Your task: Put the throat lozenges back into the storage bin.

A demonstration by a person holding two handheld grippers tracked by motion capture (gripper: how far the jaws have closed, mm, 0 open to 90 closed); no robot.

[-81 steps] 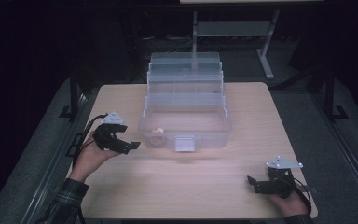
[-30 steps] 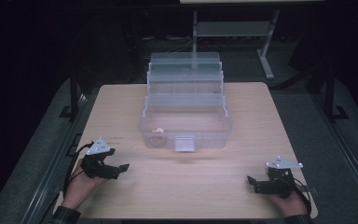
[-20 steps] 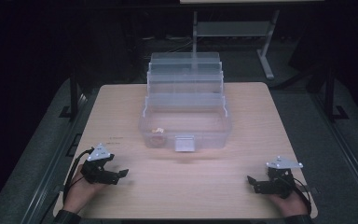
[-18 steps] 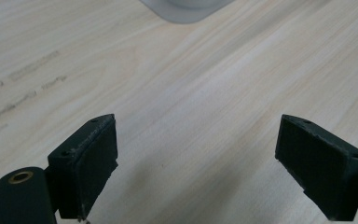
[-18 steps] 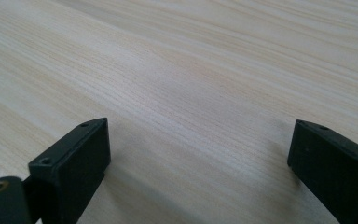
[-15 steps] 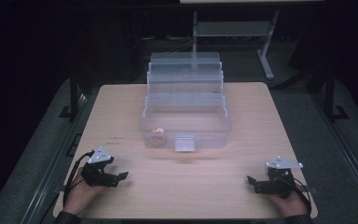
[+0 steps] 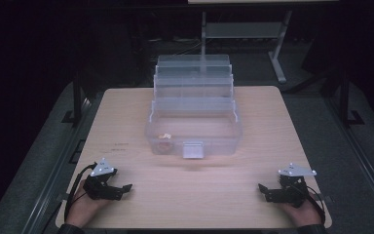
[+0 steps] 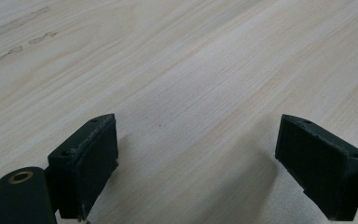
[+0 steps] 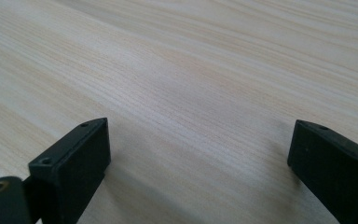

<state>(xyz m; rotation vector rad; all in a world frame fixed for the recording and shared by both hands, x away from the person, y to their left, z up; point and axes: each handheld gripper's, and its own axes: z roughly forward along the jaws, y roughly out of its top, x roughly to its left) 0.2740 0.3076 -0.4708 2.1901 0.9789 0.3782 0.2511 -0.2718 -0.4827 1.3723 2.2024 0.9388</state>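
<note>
Left gripper [image 7: 122, 187] is resting low on the near left corner of the wooden table [image 7: 272, 126], held in the person's left hand [image 7: 80, 207], its jaws standing wide apart with only bare wood grain lying between them in the left gripper view. Right gripper [image 7: 263, 189] is sitting at the near right corner in the right hand [image 7: 302, 212], jaws likewise spread and clamping nothing. Both are lying well apart from the clear plastic tiered organiser box [image 7: 193, 114], which is standing open at the table's middle, its trays stepping back toward the far edge. A small reddish object [image 7: 164, 146] is lying in the box's front left corner, too small to identify. Faint marks [image 7: 118, 147] are showing on the wood left of the box, but they are too blurred to read.
</note>
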